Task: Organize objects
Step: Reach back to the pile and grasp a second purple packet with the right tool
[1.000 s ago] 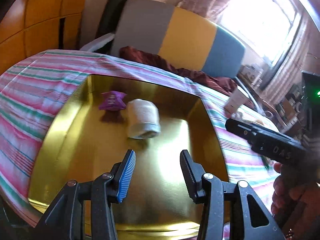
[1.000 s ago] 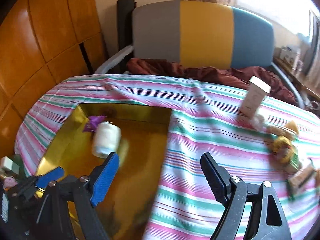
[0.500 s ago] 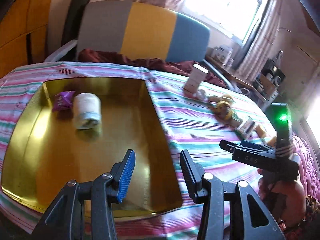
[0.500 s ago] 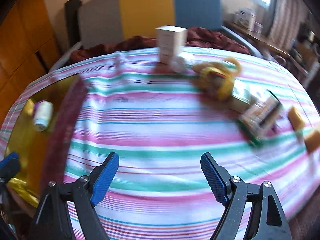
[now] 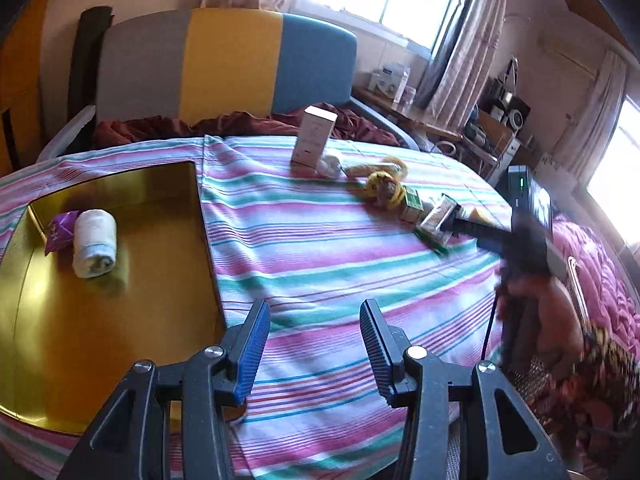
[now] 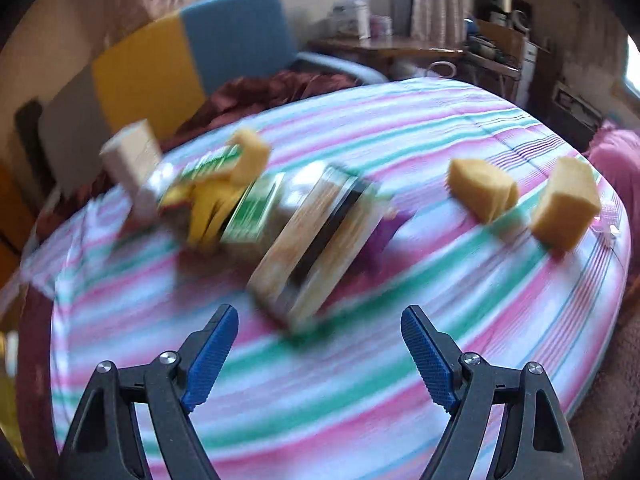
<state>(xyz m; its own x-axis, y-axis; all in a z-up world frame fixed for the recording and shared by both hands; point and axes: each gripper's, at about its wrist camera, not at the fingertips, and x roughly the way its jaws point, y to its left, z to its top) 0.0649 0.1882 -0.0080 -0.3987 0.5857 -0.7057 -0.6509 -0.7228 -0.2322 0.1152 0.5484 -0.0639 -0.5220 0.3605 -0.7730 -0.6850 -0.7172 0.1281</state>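
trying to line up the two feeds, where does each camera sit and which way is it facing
Left wrist: on the left gripper, facing across the striped cloth with the gold tray at left; the right gripper and hand show.
Right wrist: on the right gripper, facing the tan packet, blurred.
Shared: cloth, packet, white box.

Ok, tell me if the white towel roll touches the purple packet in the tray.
Touching. The left wrist view shows the towel roll lying against the purple packet, with no tray floor visible between them.

Black tool [image 6: 320,346] frames, blue ribbed pads [image 6: 210,354], silver screws.
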